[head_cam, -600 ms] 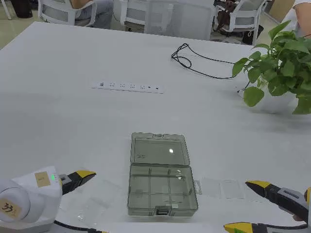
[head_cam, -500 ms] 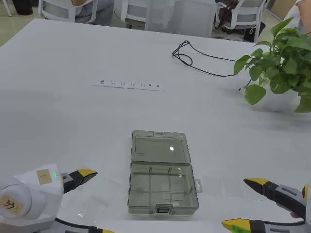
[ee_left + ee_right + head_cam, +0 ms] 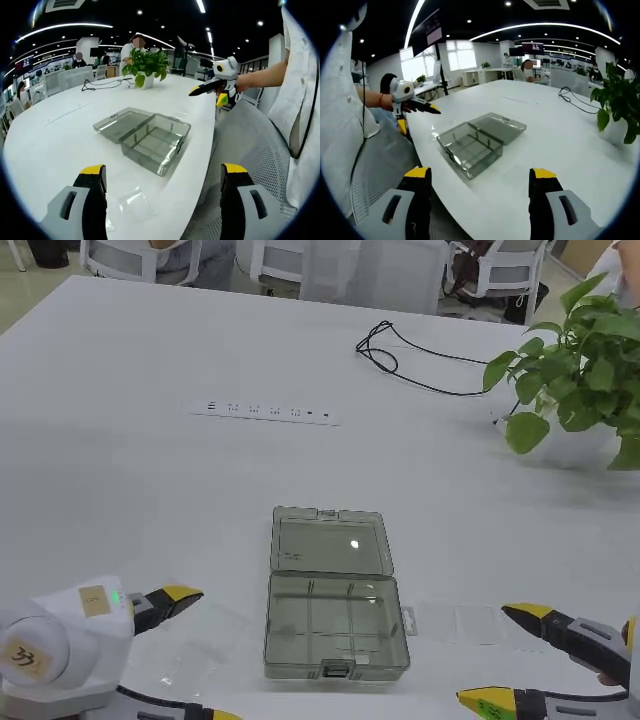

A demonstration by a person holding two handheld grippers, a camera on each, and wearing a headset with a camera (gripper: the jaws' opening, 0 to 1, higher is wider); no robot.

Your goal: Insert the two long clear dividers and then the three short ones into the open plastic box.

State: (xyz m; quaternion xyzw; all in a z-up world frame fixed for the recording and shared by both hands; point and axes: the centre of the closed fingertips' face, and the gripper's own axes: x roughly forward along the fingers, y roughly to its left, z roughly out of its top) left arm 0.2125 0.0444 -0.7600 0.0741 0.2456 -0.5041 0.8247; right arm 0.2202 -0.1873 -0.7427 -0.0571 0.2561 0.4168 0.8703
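item: open translucent grey plastic box [image 3: 335, 632], hinged lid folded flat away from the person, set at the near middle of the white desk [image 3: 150, 490] where both grippers can reach its tray; faint lines inside may be slots or seated pieces, i cannot tell which. flat clear plastic left-hand dividers [image 3: 190, 665] and right-hand dividers [image 3: 455, 623] lie on the desk either side of the box, apparently staged for pickup. left gripper [image 3: 162, 170] and right gripper [image 3: 480, 173]: yellow-tipped jaws spread wide, empty, flanking the box near the desk edge, so insertion looks not yet begun.
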